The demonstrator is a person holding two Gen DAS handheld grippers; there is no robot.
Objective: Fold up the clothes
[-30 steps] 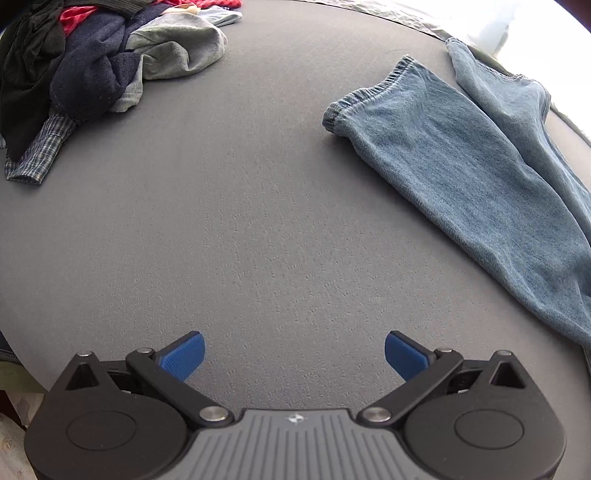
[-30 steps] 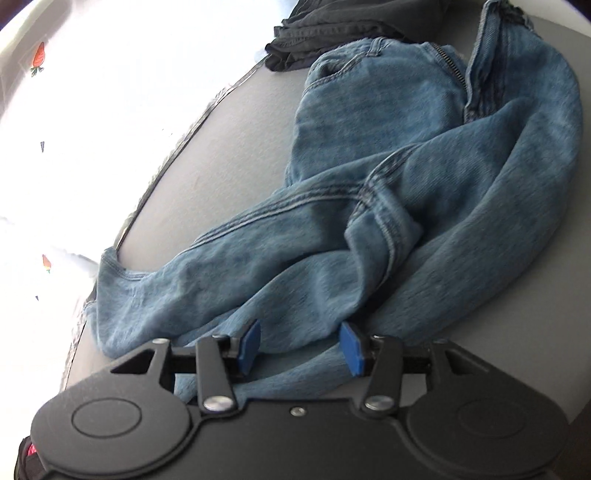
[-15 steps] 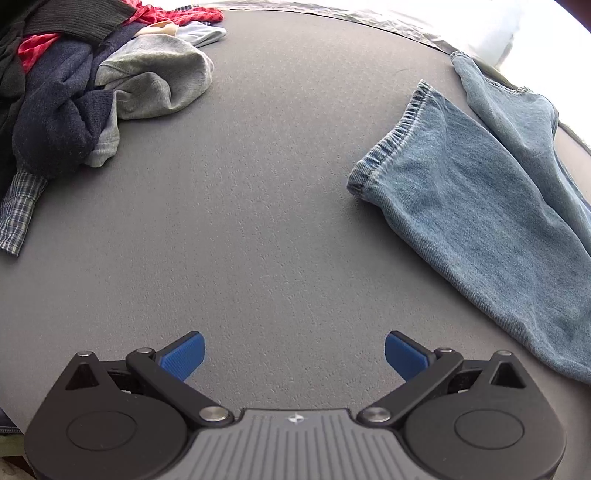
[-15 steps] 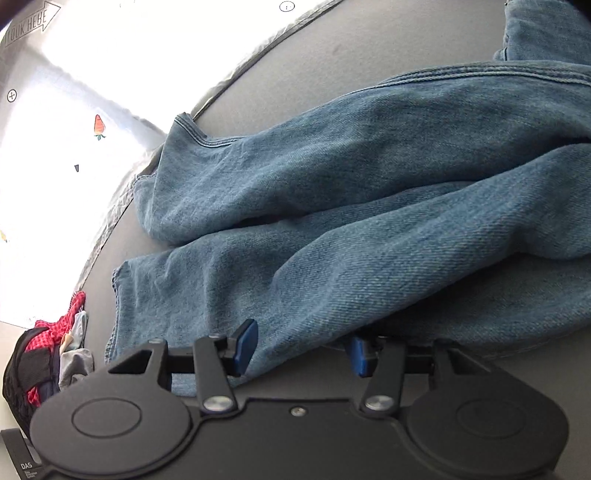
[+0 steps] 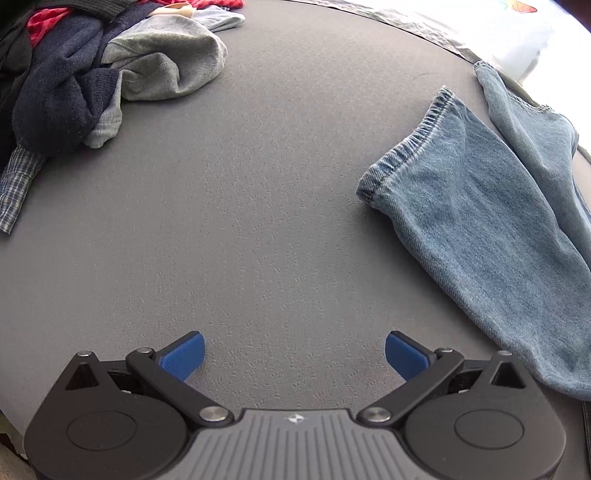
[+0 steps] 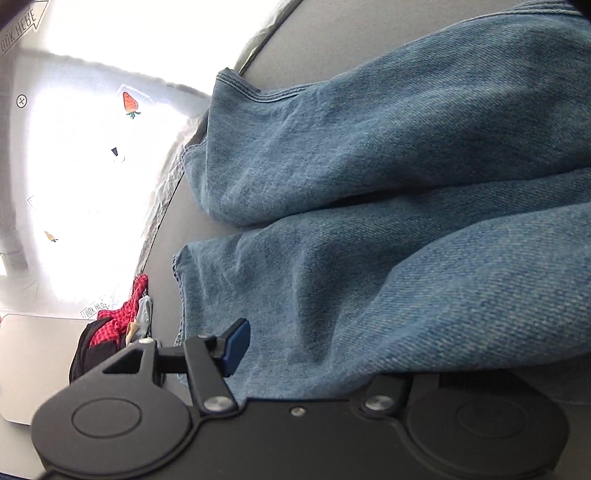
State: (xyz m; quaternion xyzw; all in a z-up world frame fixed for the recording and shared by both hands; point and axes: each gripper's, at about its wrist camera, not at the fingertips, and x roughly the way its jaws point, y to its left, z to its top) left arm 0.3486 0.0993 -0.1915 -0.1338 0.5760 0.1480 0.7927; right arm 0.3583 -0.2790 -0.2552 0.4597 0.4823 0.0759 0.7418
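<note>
Only readable text is "LOOK HERE" in the right wrist view: an arrow-shaped sticker (image 6: 23,23) in the upper left corner (first letter cut off), and a second small white sticker (image 6: 95,306) at lower left, both on the bright white carrot-print sheet (image 6: 92,177).

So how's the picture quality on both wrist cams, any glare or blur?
Left wrist: sharp, fisheye-bowed grey table, blown-out white at the top right corner. Right wrist: heavy glare washes out the left side, and the jeans close to the lens look soft.
</note>
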